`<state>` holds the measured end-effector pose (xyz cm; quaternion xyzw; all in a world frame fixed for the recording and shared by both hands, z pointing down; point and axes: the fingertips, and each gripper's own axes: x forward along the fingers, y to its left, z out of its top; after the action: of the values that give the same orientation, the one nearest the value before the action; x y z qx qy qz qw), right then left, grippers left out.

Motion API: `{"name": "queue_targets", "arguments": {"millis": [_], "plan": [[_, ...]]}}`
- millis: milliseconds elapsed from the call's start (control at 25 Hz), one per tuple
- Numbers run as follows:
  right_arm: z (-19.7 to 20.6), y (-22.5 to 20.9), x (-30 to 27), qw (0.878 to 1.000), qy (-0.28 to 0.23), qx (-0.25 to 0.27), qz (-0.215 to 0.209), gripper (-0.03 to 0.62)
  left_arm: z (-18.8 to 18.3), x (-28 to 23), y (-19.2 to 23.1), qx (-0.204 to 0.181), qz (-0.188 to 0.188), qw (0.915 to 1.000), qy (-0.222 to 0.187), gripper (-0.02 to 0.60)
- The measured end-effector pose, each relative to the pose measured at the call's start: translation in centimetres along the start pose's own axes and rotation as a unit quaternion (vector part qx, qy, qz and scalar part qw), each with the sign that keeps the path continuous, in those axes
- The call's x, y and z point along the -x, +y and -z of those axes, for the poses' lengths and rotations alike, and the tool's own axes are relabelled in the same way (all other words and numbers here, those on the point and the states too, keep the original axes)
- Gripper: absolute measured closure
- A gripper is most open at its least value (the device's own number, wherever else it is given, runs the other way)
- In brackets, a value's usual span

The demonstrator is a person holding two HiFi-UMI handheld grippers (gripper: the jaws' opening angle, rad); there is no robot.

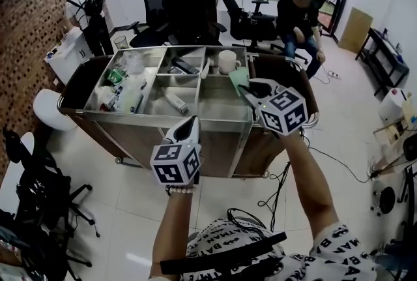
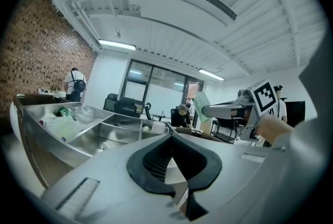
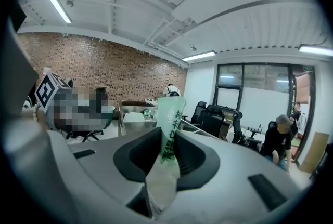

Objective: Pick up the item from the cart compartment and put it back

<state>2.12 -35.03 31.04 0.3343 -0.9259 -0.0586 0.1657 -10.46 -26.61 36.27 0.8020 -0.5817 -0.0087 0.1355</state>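
Note:
A steel cart (image 1: 163, 118) with several open compartments stands in front of me. My right gripper (image 1: 247, 87) hovers over the cart's right end, shut on a pale green packet (image 1: 237, 77). In the right gripper view that packet (image 3: 170, 112) stands upright between the pads of the right gripper (image 3: 167, 132). The left gripper view shows it from the side, the packet (image 2: 201, 103) sticking up from the right gripper (image 2: 213, 110). My left gripper (image 1: 191, 122) hangs at the cart's near rim; its jaws meet at a point with nothing between them (image 2: 169, 127).
The compartments hold a white mug (image 1: 227, 61), green bottles and plastic (image 1: 118, 76), a black item (image 1: 184, 66) and a small pack (image 1: 174, 102). Office chairs (image 1: 189, 12) and a seated person (image 1: 300, 19) are behind the cart. Cables (image 1: 260, 208) lie on the floor.

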Motion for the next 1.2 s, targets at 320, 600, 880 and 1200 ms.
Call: {"name": "queue_targets", "arguments": {"millis": [320,600,880,1200], "plan": [[3.8,-1.5,-7.2,0.986,0.134,0.064,-0.069,0.502,1.7,-1.2,1.2,0.023,-0.014,0.9991,0.032,0.58],[12.8,-0.7,-13.1,0.933,0.304,0.126,-0.147,0.5,4.7,-1.4,2.2,0.039,-0.028,0.997,0.06,0.58],[17.9,-0.7,-15.2,0.872,0.408,0.193,-0.187,0.493,6.9,-0.6,2.8,0.059,-0.045,0.995,0.068,0.58],[20.5,0.3,-15.9,0.829,0.461,0.234,-0.213,0.427,7.6,0.4,3.3,0.071,-0.055,0.9939,0.064,0.58]]}}
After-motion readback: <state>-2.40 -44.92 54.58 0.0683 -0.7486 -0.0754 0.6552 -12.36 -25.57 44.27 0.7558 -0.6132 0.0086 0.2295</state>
